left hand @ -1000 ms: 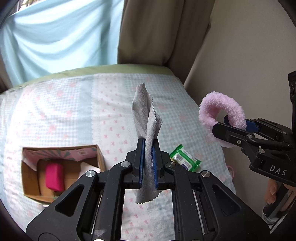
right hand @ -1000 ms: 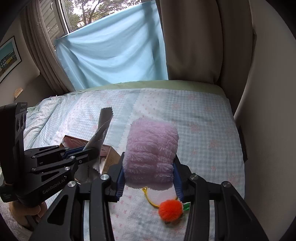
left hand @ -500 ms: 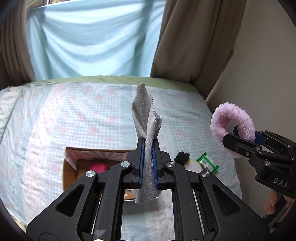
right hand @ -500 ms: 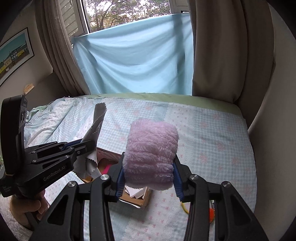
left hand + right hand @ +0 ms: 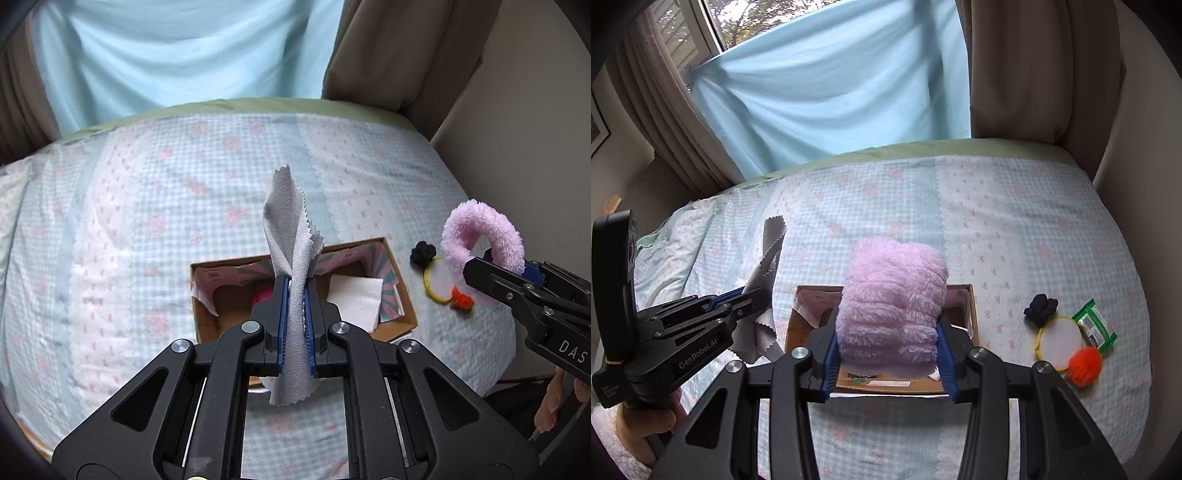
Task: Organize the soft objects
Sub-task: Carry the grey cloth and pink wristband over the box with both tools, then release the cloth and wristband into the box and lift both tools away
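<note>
My left gripper is shut on a grey zigzag-edged cloth and holds it upright above an open cardboard box on the bed. It also shows in the right wrist view with the cloth. My right gripper is shut on a fluffy pink band, held over the box. In the left wrist view the right gripper holds the pink band to the right of the box. The box holds a white tissue and a pink item.
On the checked bedspread right of the box lie a black scrunchie, a yellow ring with white centre, an orange pom-pom and a green packet. Light-blue sheet and beige curtains hang behind. A wall is on the right.
Both grippers have shifted so the box now sits directly under them. The small items right of the box have come into view. Both grips are unchanged.
</note>
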Motion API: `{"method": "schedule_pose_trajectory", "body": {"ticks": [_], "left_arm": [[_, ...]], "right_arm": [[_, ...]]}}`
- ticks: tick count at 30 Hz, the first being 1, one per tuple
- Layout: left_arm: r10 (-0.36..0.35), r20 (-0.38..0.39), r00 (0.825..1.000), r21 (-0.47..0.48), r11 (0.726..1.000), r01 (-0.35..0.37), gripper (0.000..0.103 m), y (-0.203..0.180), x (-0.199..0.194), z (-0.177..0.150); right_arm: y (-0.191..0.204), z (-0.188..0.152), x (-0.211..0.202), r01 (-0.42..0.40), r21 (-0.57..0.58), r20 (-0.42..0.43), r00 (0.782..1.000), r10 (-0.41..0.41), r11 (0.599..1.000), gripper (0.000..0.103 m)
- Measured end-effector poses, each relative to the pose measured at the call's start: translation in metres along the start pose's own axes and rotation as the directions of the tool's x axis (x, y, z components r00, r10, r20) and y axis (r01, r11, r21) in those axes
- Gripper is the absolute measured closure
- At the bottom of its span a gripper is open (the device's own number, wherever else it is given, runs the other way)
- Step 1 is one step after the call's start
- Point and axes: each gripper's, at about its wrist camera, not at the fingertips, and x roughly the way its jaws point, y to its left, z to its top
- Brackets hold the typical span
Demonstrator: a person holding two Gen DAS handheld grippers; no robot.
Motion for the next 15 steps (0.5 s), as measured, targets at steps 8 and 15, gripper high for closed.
{"method": "schedule_pose_trajectory", "body": {"ticks": [8,15], "left_arm": [[0.004,-0.155,0.988,0.011,1.000,-0.002,0.096,0.032,0.075,-0.015],[0.023,-0.262,0.965,0.021,1.000,-0.018,0.096,0.035,0.133,-0.025]], "right_arm": [[0.011,-0.019,0.064,0.087,0.103,-0.124,0.990,-0.074,0.991,0.063],[-0.001,-0.028,0.122,0.122,0.157,-0.239,0.968,-0.082,0.980,0.063]]}}
